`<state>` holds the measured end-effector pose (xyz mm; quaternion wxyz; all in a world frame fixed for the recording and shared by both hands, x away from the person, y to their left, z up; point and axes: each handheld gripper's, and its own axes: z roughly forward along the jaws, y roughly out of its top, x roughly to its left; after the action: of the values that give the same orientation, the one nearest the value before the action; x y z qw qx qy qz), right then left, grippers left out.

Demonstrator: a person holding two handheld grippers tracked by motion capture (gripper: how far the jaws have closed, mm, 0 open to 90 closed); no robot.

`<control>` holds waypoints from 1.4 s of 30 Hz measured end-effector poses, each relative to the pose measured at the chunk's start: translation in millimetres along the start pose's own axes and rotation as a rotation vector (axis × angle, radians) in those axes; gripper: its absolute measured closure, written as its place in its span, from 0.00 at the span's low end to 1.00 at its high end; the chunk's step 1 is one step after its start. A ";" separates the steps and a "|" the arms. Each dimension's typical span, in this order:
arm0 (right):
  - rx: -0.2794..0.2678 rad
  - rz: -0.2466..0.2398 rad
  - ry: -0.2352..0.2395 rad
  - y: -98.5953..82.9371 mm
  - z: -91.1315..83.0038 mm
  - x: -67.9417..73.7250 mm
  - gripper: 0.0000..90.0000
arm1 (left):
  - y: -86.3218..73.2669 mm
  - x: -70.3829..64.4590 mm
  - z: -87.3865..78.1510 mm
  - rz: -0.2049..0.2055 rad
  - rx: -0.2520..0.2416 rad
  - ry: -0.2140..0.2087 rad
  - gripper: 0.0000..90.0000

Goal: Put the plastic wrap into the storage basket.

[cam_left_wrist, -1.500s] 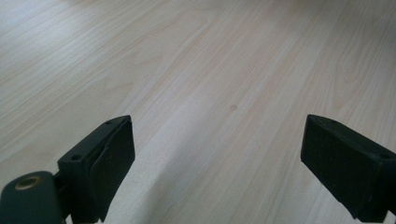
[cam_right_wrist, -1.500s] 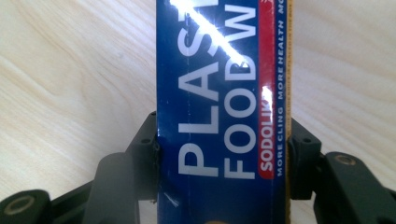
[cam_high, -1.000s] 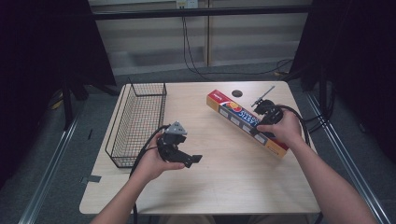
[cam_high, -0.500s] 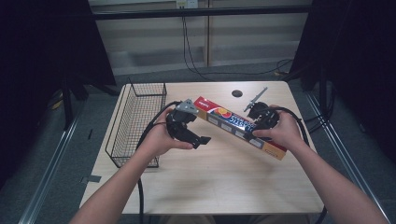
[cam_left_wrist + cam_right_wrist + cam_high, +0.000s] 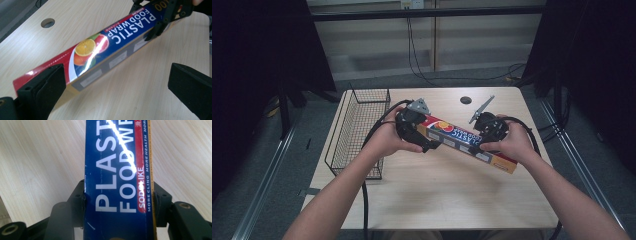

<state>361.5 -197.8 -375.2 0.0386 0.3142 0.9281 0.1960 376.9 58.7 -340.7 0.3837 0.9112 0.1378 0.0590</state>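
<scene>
We bring left gripper [image 5: 430, 146] to plastic wrap box [image 5: 467, 142], jaws spread astride red end; right gripper [image 5: 486, 131] clamps blue middle; two-handed lift likely next.

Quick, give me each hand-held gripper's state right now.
Left hand-held gripper: open, jaws spread around the red end of the plastic wrap box.
Right hand-held gripper: closed on the box's blue part.

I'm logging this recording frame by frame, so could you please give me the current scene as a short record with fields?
surface: wooden table
held item: plastic wrap box
right gripper: clamped across the box
left gripper: jaws spread wide at the box's red end, not closed
box position: angled across the table, between both hands
nearby: wire basket, at the table's left edge
</scene>
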 end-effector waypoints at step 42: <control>-0.085 -0.164 0.068 24.2 -8.0 15.1 0.49 | 13.8 13.1 63.2 0.206 0.181 -0.133 0.16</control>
<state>361.7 -173.9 -357.6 0.0365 0.2284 0.9423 0.2421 405.7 10.2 -375.0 0.3003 0.9533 0.0225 0.0252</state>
